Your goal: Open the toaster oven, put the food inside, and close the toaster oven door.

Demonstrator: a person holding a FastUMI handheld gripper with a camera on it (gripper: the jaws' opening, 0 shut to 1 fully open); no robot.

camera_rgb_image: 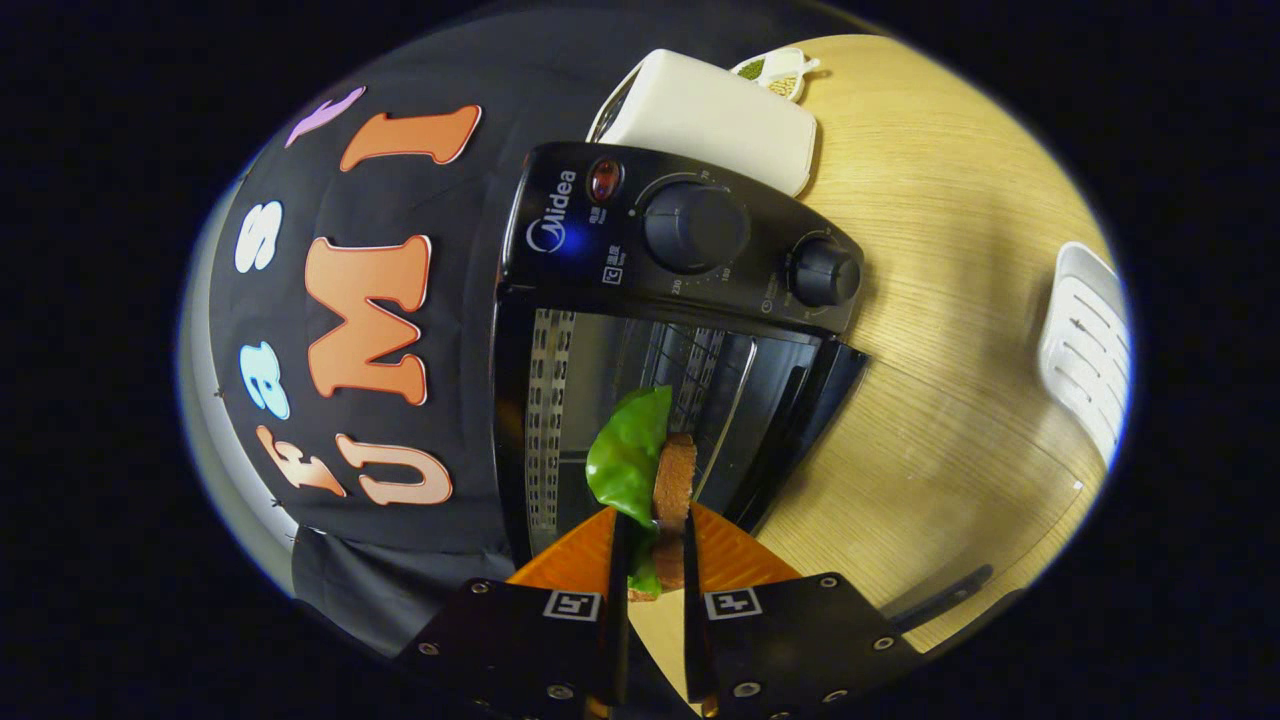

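Note:
A black toaster oven point(600, 240) stands on the wooden table point(950, 300), seen rolled on its side, with two round knobs and a red lamp on its control panel. Its glass door point(800, 420) hangs open, and the shiny cavity with a wire rack point(690, 370) shows behind it. My gripper point(655, 530) is shut on a piece of food point(650, 460): a brown bread slice with a green lettuce leaf against it. The food pokes out past the fingertips, right at the mouth of the cavity.
A cream-white boxy appliance point(720, 120) sits beyond the oven, with a small dish of green and yellow bits point(775, 72) behind it. A white slotted rack point(1085, 345) stands at the table's far side. Bare wood lies between the oven door and that rack.

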